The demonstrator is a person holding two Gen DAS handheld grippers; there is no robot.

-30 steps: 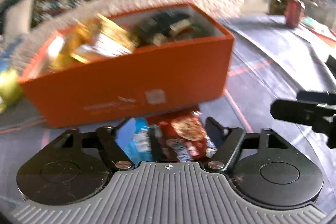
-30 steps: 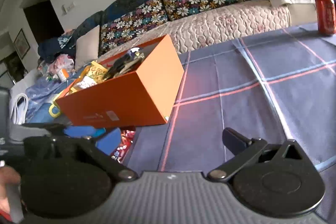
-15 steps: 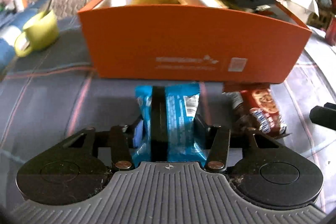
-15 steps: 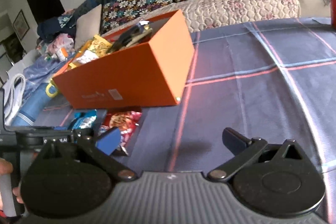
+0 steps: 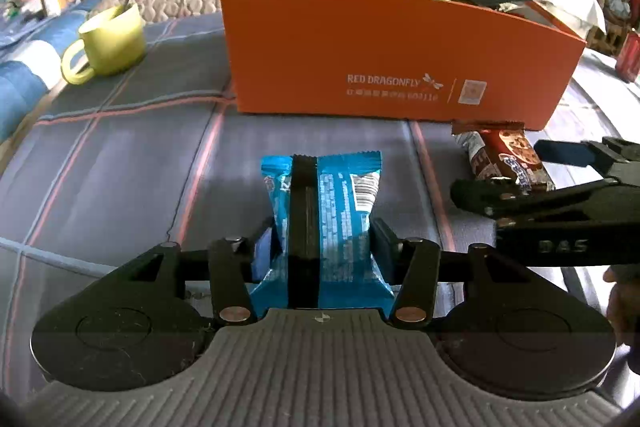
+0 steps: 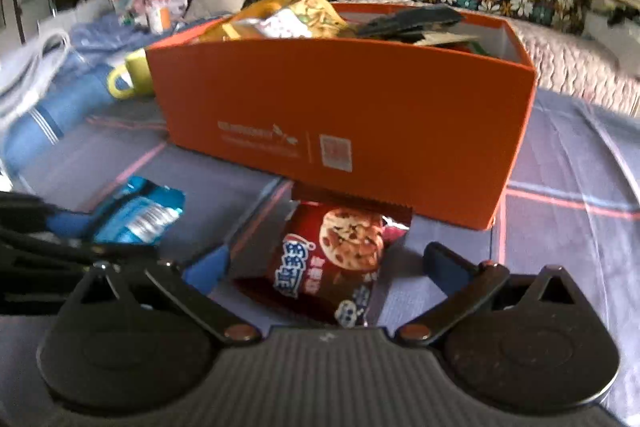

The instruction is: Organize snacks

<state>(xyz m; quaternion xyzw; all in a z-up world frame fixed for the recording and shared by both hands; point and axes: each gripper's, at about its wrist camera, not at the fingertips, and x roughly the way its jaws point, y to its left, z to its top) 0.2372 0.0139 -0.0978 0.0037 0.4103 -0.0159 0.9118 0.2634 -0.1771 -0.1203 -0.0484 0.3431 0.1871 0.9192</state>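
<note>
orange box (image 5: 384, 55) mostly filled | left gripper (image 5: 320, 243) clamped on blue snack packet (image 5: 340, 203) | right gripper (image 6: 324, 267) apart around red cookie packet (image 6: 336, 255) | two left to box

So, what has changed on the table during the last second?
The left claw closed on the blue snack packet. The right claw swung toward the orange box and now straddles, open, the red cookie packet. The box and the green mug stayed put.

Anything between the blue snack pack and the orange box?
No. In the left wrist view only bare checked cloth lies between the blue pack and the orange box.
</note>
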